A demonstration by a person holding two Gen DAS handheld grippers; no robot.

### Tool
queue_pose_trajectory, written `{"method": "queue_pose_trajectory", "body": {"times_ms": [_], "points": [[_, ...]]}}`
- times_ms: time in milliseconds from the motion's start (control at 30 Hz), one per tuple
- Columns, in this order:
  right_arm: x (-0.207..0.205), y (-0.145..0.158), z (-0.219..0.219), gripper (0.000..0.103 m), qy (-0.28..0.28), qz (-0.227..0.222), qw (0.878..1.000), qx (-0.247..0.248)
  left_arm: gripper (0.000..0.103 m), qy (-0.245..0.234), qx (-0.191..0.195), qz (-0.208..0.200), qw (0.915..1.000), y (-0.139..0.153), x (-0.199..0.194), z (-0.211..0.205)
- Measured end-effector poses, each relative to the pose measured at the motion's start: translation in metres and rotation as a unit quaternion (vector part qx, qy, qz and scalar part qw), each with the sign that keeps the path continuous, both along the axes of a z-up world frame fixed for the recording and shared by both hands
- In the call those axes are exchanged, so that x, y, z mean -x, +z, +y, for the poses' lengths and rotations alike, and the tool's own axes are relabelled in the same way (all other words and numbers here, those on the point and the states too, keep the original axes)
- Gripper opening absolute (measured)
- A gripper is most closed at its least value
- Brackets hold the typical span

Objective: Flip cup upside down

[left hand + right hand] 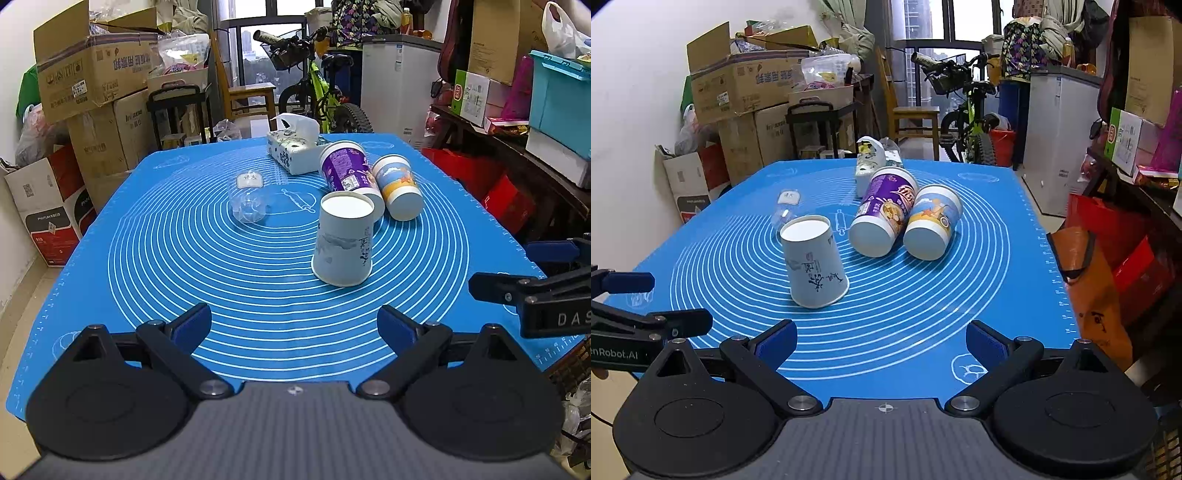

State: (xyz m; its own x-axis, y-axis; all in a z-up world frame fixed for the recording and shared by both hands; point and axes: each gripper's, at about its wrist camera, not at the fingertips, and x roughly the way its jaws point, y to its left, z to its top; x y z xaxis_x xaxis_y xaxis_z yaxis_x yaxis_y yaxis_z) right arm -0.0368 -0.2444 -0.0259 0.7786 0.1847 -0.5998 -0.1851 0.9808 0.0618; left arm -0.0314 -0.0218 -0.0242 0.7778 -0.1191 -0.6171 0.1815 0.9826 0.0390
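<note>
Two grippers: left gripper (293,328) and right gripper (881,341) are held wide open, empty.
Cup: white cup (343,240) is stood inverted, axis upright, far-right of left, far-left of right.

- Inverted cup (343,243) stands on mat (184,295), centre.
- Two cups (347,171) (397,186) lie at 1 o'clock.
- Tissue box (291,151) at 12 o'clock.
- Clear cup (249,199) lies at 10 o'clock.

Cluttered room: white wall (635,110) left, stacked cardboard boxes (96,70), wooden chair (912,110) before a daylight window (931,22), green bicycle (317,92), white freezer (1060,140), packed shelf (517,155) right, teal bin (557,96).
</note>
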Motion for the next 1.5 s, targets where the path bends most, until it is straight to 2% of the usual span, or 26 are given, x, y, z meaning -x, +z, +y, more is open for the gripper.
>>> {"method": "queue_pose_trajectory", "body": {"times_ms": [1500], "points": [[0.006, -0.002, -0.01, 0.098, -0.019, 0.009, 1.0, 0.007, 0.096, -0.013, -0.002, 0.003, 0.9999, 0.001, 0.005, -0.012]]}}
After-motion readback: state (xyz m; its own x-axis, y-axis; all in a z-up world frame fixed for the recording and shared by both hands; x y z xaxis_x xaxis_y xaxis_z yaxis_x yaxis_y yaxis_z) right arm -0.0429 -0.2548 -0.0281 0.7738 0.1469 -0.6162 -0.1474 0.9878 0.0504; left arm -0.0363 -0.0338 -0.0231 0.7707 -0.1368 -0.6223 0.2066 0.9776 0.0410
